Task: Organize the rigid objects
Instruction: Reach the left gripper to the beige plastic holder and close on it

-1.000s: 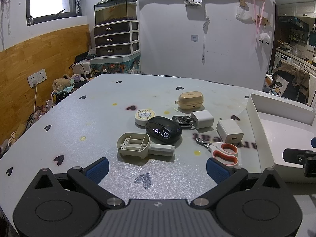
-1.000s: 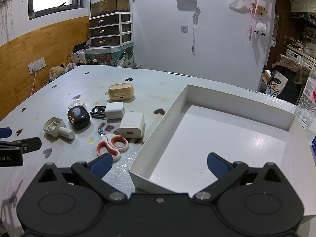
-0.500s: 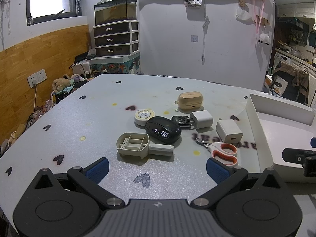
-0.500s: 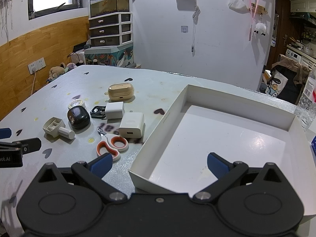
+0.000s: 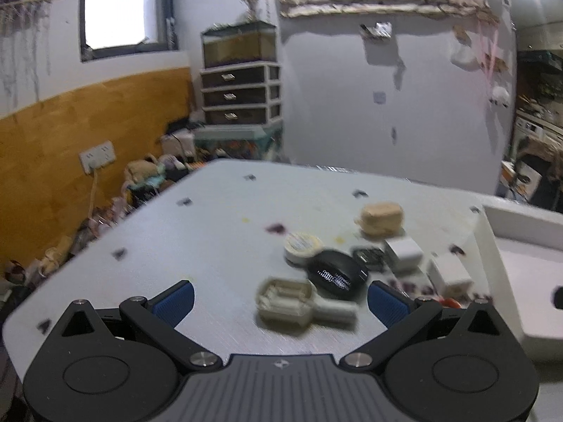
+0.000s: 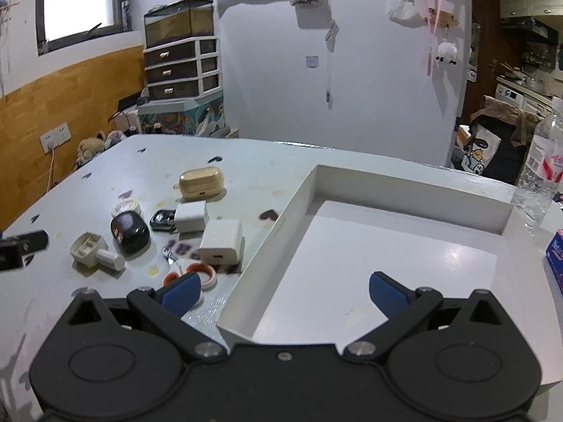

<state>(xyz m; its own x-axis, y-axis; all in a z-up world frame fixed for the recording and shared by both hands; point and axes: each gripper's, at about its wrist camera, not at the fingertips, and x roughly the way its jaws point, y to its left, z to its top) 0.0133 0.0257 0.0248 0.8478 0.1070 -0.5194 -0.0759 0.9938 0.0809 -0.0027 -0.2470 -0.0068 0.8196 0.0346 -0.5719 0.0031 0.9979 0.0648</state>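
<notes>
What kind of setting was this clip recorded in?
Most likely a lived-in home room, not a lab: a fish tank sits on plastic drawers, plush toys lie by the wall, and a kitchen area opens at the right behind the table.

2 chargers (image 6: 221,241), 1 scissors (image 6: 197,274), 1 tray (image 6: 404,190)

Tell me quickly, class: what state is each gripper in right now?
Left gripper: open, holding nothing.
Right gripper: open, holding nothing, above the white tray.
</notes>
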